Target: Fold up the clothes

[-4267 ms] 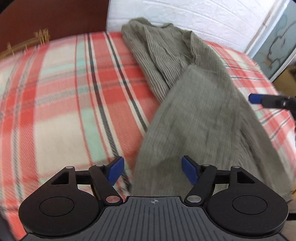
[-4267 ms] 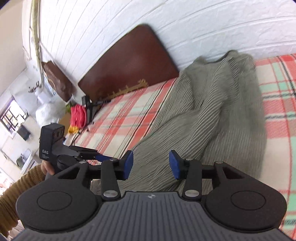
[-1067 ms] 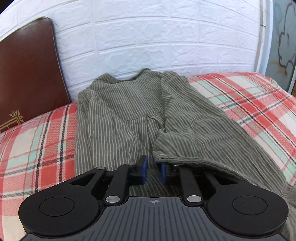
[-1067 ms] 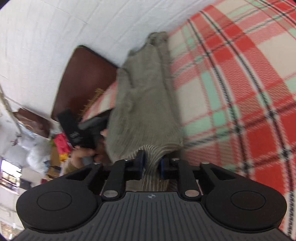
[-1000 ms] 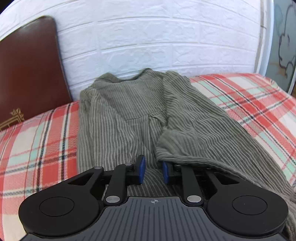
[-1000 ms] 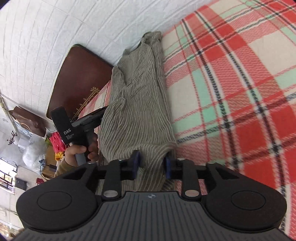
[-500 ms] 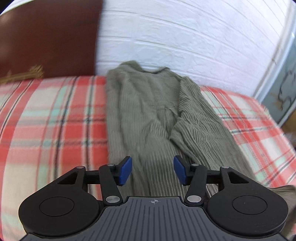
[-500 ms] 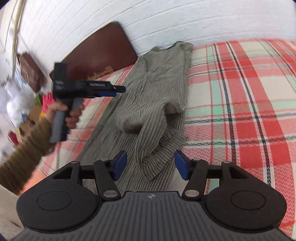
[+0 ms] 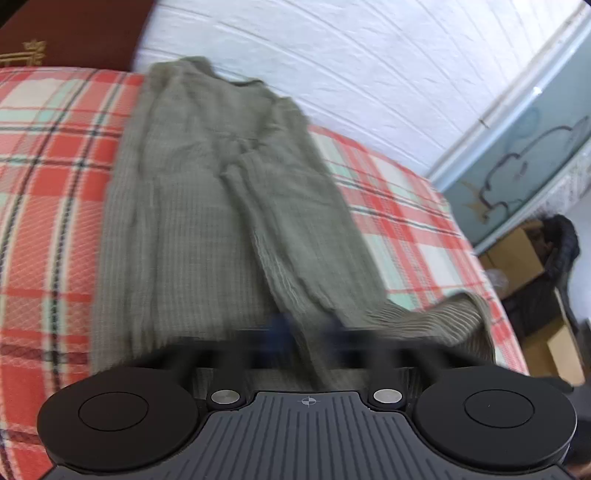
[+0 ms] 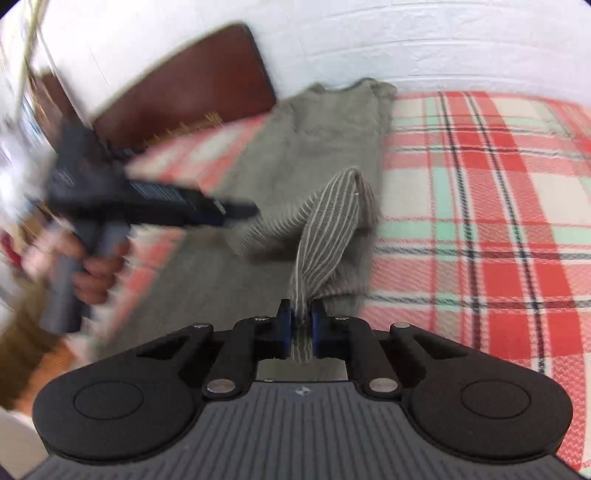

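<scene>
1. Left wrist view: the olive-green striped garment (image 9: pixel 207 206) lies lengthwise on the red, cream and mint plaid bed cover (image 9: pixel 48 155). Its long axis runs from the white brick-pattern wall (image 9: pixel 369 74) straight toward the camera, with the neck end against the wall. One side panel is doubled over the middle, leaving a raised seam down the centre. The near hem spreads directly under and ahead of the left gripper (image 9: pixel 306 328). Motion blur smears that gripper's blue pads, so whether the jaws stand apart or closed cannot be told. A loose striped flap lifts off the cover at the garment's near corner, on the side away from the dark brown padded headboard (image 9: pixel 74 33).

2. Right wrist view: the right gripper (image 10: pixel 303 325) has its jaws pressed narrow on a rope-like strip of the garment (image 10: pixel 325 147), pulled up taut from the heap toward the camera. The rest of the cloth stretches back to the wall. On the headboard side of the garment, the left gripper (image 10: pixel 236 212) floats above the cloth in a hand (image 10: pixel 98 275), pointing across it.

3. By judgement, the right gripper is the one engaged; the fold turns on carrying that strip along or across the long axis.

4. Writing: a gold crest on the headboard and a label on the left gripper's body are both too blurred to read.
</scene>
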The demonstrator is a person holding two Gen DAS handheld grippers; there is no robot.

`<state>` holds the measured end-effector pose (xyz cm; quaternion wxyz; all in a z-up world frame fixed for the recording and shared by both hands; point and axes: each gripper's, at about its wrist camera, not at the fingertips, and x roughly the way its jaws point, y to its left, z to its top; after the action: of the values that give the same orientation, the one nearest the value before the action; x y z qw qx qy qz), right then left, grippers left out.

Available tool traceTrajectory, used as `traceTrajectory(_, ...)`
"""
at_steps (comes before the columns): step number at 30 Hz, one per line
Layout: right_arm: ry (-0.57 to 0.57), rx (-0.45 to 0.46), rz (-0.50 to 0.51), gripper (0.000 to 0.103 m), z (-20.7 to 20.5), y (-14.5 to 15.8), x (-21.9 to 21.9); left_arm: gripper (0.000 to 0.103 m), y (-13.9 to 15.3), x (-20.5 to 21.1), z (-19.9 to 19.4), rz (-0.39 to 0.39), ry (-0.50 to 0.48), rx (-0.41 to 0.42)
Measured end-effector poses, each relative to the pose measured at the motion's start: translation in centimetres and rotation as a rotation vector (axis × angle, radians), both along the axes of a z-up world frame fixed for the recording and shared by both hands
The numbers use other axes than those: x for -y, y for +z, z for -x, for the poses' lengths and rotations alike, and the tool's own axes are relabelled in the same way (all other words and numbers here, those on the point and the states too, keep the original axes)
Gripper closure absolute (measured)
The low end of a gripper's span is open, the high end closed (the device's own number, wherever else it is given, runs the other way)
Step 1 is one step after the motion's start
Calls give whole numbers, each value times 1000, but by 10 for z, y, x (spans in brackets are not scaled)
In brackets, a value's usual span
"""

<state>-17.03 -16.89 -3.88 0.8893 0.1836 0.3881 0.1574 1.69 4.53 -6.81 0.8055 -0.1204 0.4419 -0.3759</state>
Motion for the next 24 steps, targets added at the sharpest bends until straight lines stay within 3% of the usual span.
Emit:
traceTrajectory(2,47,-21,-250,92,4,12,21,88,18,-8,7,38,4,41)
traceTrajectory(5,122,-69,-603,92,12,14,46,76,49,-21,21,79,18,113)
traceTrajectory(6,117,-91,-608,91,15,11,50,61,53,-23,26,67,22,126)
traceTrajectory(8,70,-155,-534,89,19,-4,53,42,52,-26,35,39,28,124)
traceTrajectory(10,15,-232,-465,89,23,-26,54,42,37,-27,41,-11,26,80)
traceTrajectory(14,-12,-341,-450,89,26,-61,48,42,3,-32,48,-116,52,-4)
traceTrajectory(21,-1,-315,-430,77,24,-61,40,29,8,-35,52,-27,38,-24)
traceTrajectory(24,0,-315,-406,78,22,-61,37,27,8,-25,54,-35,8,-17)
